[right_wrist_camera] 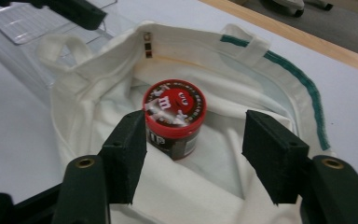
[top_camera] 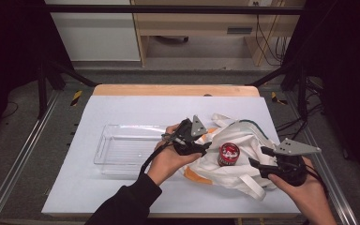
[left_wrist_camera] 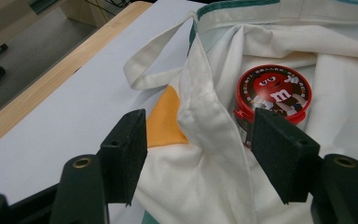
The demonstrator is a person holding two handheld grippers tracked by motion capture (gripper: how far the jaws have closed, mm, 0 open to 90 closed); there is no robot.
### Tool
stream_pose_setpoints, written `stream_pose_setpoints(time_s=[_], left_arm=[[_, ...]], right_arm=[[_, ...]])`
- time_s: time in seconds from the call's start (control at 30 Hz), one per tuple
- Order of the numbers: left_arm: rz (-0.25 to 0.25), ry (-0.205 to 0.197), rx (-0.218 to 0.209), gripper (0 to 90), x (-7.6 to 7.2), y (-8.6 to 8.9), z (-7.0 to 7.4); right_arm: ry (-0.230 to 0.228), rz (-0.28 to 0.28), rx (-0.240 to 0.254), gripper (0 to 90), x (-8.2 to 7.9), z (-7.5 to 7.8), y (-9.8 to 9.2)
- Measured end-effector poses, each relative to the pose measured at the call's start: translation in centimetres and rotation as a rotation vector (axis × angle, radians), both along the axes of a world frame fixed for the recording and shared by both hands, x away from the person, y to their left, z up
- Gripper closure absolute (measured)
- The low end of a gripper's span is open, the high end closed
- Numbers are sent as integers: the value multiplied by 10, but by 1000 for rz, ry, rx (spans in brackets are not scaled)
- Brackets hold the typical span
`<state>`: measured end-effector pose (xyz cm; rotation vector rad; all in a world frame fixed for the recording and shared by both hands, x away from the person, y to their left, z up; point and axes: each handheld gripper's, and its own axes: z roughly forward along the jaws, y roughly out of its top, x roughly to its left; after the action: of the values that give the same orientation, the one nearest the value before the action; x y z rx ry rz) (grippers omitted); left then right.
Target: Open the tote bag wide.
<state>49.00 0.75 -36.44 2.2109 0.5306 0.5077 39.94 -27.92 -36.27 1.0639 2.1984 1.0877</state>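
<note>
Two hand-held grippers flank a white cloth tote bag (top_camera: pixel 243 154) lying on the pale table sheet (top_camera: pixel 122 197). We see a red-lidded round candy tub (top_camera: pixel 228 154) standing upright inside the bag's open mouth. The left gripper (top_camera: pixel 205 146) and right gripper (top_camera: pixel 258 157) both stand part-open, pads gripping nothing. A clear plastic tray (top_camera: pixel 122 147) lies to the bag's left.

Table brightly lit, surroundings dark, jaws blurred.

Candy tub (top_camera: pixel 228 154) stands inside bag (top_camera: pixel 243 140), seemingly right of tray (top_camera: pixel 122 147).
</note>
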Motion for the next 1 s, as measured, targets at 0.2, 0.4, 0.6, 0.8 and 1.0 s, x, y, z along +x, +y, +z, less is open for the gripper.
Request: stream_pose_setpoints(time_s=[0.2,0.4,0.6,0.8,1.0], left_arm=[[-32,9,-2,395,4,-15,2],[-55,3,9,409,10,-35,3],[-61,5,38,432,21,-45,0],[-69,28,40,443,35,-51,-5],[-57,58,76,526,48,-53,-11]], right_arm=[[2,55,-17,475,-10,1,14],[22,118,-40,469,-18,-2,32],[70,174,-66,401,-17,-14,46],[106,214,-126,313,-13,-32,60],[122,220,-177,265,-8,-46,70]])
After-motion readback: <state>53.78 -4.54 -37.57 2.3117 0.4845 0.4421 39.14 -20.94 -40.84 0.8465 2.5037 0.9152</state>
